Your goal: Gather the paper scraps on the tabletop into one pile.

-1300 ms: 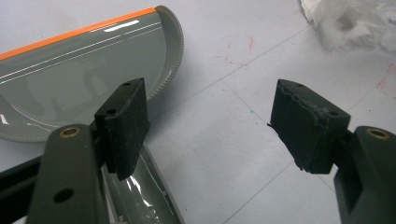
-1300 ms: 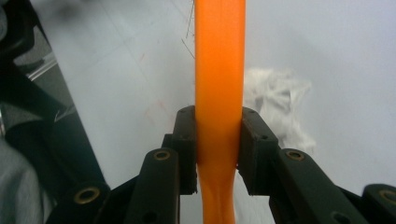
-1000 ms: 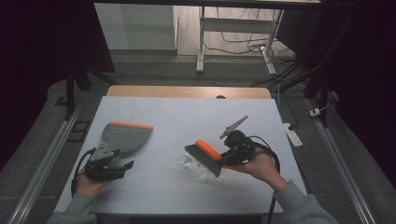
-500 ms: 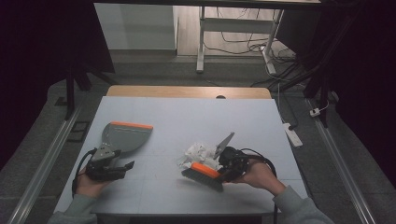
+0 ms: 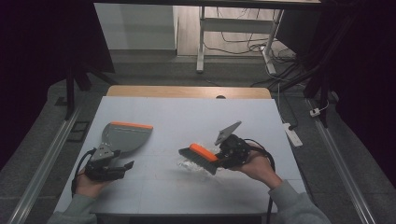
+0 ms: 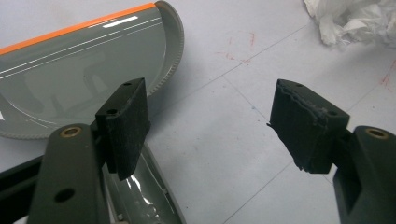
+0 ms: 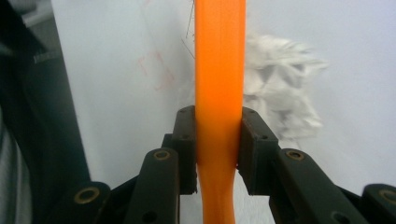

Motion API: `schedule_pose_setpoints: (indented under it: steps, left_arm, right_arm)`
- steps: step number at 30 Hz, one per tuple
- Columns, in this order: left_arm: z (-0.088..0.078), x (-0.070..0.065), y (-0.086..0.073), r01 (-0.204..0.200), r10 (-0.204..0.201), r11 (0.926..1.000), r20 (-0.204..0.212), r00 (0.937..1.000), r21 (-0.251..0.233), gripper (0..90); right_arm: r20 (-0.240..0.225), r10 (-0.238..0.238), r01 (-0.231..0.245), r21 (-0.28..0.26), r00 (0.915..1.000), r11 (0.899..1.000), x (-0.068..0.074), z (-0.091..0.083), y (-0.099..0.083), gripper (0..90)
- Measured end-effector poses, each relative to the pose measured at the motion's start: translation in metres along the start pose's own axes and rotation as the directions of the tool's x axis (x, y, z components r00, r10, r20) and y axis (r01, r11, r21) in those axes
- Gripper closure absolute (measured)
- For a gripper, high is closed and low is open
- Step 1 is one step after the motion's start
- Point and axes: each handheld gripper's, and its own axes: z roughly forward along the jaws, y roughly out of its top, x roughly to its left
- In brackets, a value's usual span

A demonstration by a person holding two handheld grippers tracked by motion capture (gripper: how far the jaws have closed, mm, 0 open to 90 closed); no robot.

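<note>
Nearest, the left gripper (image 5: 122,164) sat at the near-left of the white table (image 5: 187,112) with its jaws spread and nothing between them. In the left gripper view the pads (image 6: 125,125) stood apart over bare tabletop, with the dustpan's handle just beside the left one. The grey plastic dustpan with an orange front lip (image 5: 124,136) lay flat just beyond that gripper, mouth facing away.

Right of centre, the right gripper (image 5: 223,160) was clamped on the orange plastic handle of a hand brush (image 7: 219,93), pads pressing both sides of it. The brush with dark bristles (image 5: 200,157) was tipped down, bristles on or just above the table, touching the crumpled white tissue or thin plastic wad (image 5: 189,164). The wad lay mid-table near the front, well apart from the dustpan.

Handling, as a judgement: the wad looked very light and soft, likely to skid or spring away under the bristles, so short low strokes suit it better than any pinch. The brush handle was stiff and smooth, could twist in the pads; the grip near its narrowing seemed fair. The dustpan was light and rigid and would probably slide when pushed against, best taken by its handle.

Far edge: a wooden table strip (image 5: 187,91), then floor and cables (image 5: 243,44).
</note>
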Motion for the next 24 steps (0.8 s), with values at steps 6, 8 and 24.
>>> schedule_pose_setpoints:
  steps: [6,8,24]
  left_arm:
    - [0.000,-0.001,0.000,-0.003,0.003,1.0000,0.001,1.0000,0.002,28.8]
    - [0.001,-0.001,0.001,-0.005,0.005,1.0000,0.004,1.0000,0.002,28.8]
    - [0.001,-0.003,0.001,-0.015,0.015,0.9999,0.013,0.9998,0.004,28.9]
  right_arm:
    - [0.109,0.273,-0.266,-0.075,0.9558,0.961,-0.004,-0.033,-0.038,70.8]
    - [0.137,0.384,-0.379,-0.058,0.9132,0.923,-0.007,-0.035,-0.054,70.8]
    - [0.101,0.564,-0.559,-0.075,0.8192,0.825,-0.023,0.004,-0.064,70.8]
